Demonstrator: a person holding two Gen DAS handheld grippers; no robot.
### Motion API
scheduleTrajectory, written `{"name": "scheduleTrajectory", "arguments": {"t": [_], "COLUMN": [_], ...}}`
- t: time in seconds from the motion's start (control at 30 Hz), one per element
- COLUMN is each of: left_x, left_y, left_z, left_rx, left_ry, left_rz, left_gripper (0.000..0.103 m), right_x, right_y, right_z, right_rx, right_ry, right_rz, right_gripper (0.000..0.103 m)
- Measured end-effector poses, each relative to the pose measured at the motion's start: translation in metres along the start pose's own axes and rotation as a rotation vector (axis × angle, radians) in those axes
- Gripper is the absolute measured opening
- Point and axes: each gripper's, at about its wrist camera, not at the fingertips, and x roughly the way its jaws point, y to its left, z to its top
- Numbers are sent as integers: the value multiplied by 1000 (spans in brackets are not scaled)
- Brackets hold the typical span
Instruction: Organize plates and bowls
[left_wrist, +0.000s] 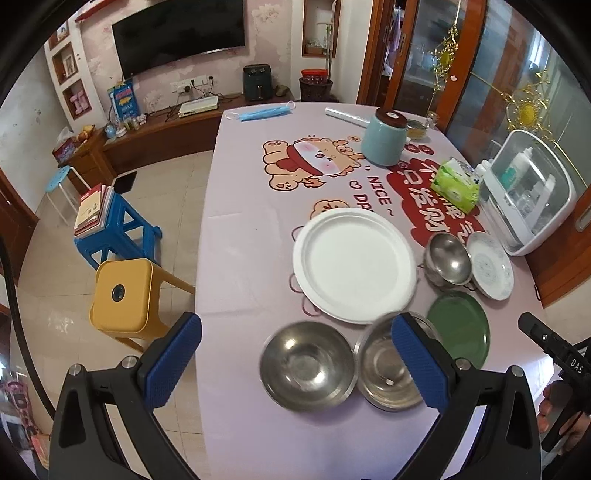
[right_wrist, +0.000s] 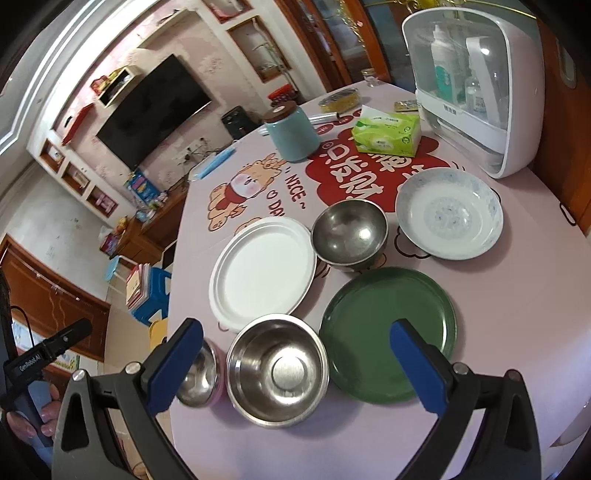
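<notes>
On the pink tablecloth lie a white plate, a green plate, a blue-patterned white dish and three steel bowls: one at the back, one near the front, one beside it. In the right wrist view the leftmost bowl has a pink outside. My left gripper is open above the front bowls, empty. My right gripper is open above a front bowl and the green plate, empty.
A teal jar, green tissue pack, white dish cabinet, cling-film roll and blue mask stand farther back. A yellow stool and a blue stool stand left of the table.
</notes>
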Motion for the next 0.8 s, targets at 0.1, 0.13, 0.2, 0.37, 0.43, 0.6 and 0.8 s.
{"name": "scheduleTrajectory", "arguments": {"t": [0.1, 0.13, 0.2, 0.37, 0.43, 0.6, 0.8], "left_x": [18, 25, 37, 71, 85, 120, 164], "left_y": [11, 14, 21, 32, 34, 35, 29], "left_z": [16, 21, 29, 40, 43, 51, 57], "left_rx": [9, 10, 9, -28, -38, -41, -39], "left_ry": [18, 23, 33, 92, 115, 156, 196], "left_rz": [11, 12, 5, -39, -57, -84, -108], "left_gripper": [102, 102, 102, 102, 102, 102, 102], "right_x": [14, 19, 29, 52, 60, 85, 117], "right_y": [5, 7, 11, 15, 15, 14, 10], "right_z": [6, 8, 12, 21, 24, 29, 29], "right_rx": [8, 9, 8, 20, 24, 41, 43], "right_ry": [5, 7, 11, 29, 39, 61, 87], "right_rz": [-14, -16, -27, -44, -50, -62, -69], "right_gripper": [102, 102, 102, 102, 102, 102, 102]}}
